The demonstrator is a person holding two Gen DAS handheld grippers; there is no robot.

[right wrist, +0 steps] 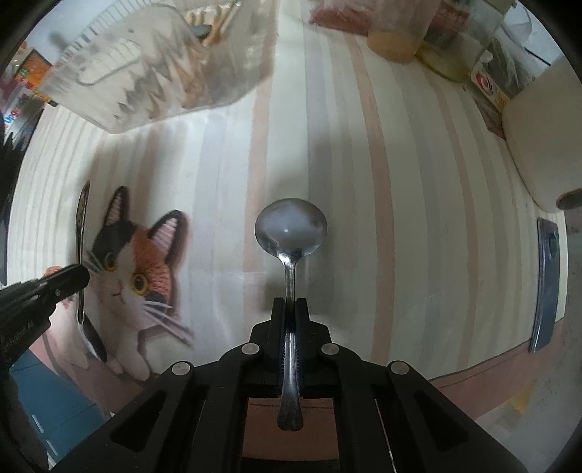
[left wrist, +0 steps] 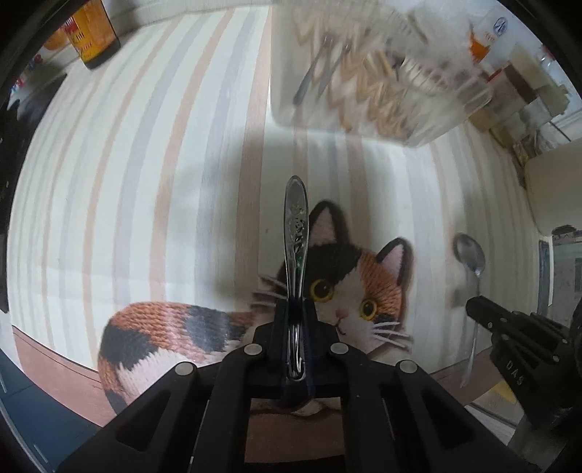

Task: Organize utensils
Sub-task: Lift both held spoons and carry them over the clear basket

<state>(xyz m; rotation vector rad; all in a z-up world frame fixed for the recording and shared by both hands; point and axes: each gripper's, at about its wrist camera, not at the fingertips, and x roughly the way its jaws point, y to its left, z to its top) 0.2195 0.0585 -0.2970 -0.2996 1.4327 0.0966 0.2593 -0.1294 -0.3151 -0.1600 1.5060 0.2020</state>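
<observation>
My left gripper (left wrist: pixel 295 305) is shut on a metal utensil with an ornate handle (left wrist: pixel 296 233). The handle points away from me and its working end is hidden behind the fingers. My right gripper (right wrist: pixel 290 303) is shut on the stem of a metal spoon (right wrist: pixel 291 227), whose bowl faces outward. Both hang above the striped mat (right wrist: pixel 363 182). A clear plastic organizer (left wrist: pixel 363 94) stands further off, holding forks (left wrist: pixel 316 69) and wooden chopsticks (left wrist: pixel 385 62). Each view shows the other gripper: the right one (left wrist: pixel 471 311) with the spoon (left wrist: pixel 470 254), the left one (right wrist: pixel 85 278) with the ornate utensil (right wrist: pixel 82 211).
A knitted-look cat picture (left wrist: pixel 349 283) fills the mat's near part. An amber bottle (left wrist: pixel 94 32) stands far left. Jars and packets (right wrist: pixel 396 40) line the far right. A white rounded object (right wrist: pixel 545 145) and a dark flat slab (right wrist: pixel 545 276) lie by the right edge.
</observation>
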